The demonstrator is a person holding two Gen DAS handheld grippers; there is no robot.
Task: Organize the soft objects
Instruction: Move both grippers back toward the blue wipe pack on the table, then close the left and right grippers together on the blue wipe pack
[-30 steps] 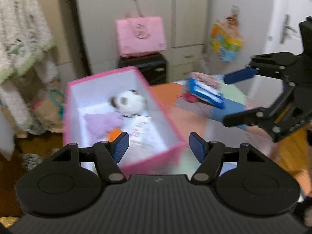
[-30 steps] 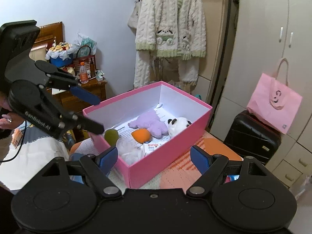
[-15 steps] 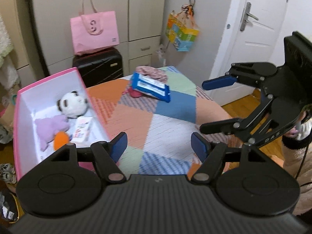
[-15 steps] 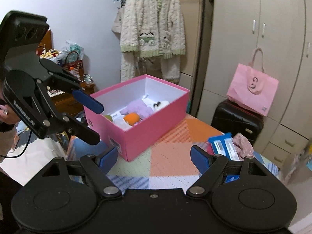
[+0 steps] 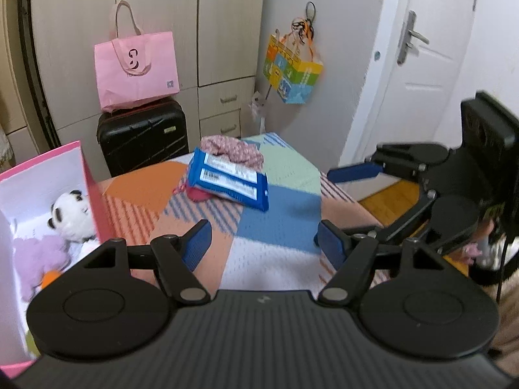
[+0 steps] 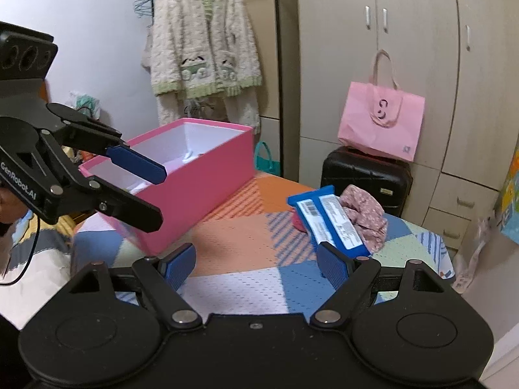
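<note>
A pink box [image 6: 207, 175] stands at the table's left; in the left wrist view [image 5: 92, 191] it holds a panda plush [image 5: 69, 215], a purple plush [image 5: 37, 256] and an orange piece [image 5: 48, 277]. A blue pack [image 5: 228, 183] lies on a pink floral cloth [image 5: 233, 150] at the table's far end; both show in the right wrist view, the pack [image 6: 331, 222] and the cloth [image 6: 365, 212]. My left gripper [image 5: 264, 246] is open and empty above the table. My right gripper [image 6: 258, 264] is open and empty, facing the pack.
The patchwork tablecloth [image 5: 275, 256] covers the table. A black suitcase [image 5: 142, 136] with a pink bag [image 5: 136, 68] stands behind it by the cupboards. A white door [image 5: 421, 74] is at the right. A cardigan [image 6: 204, 48] hangs behind the box.
Both grippers have swung right, away from the box and toward the blue pack and cloth. Both stayed open and empty.
</note>
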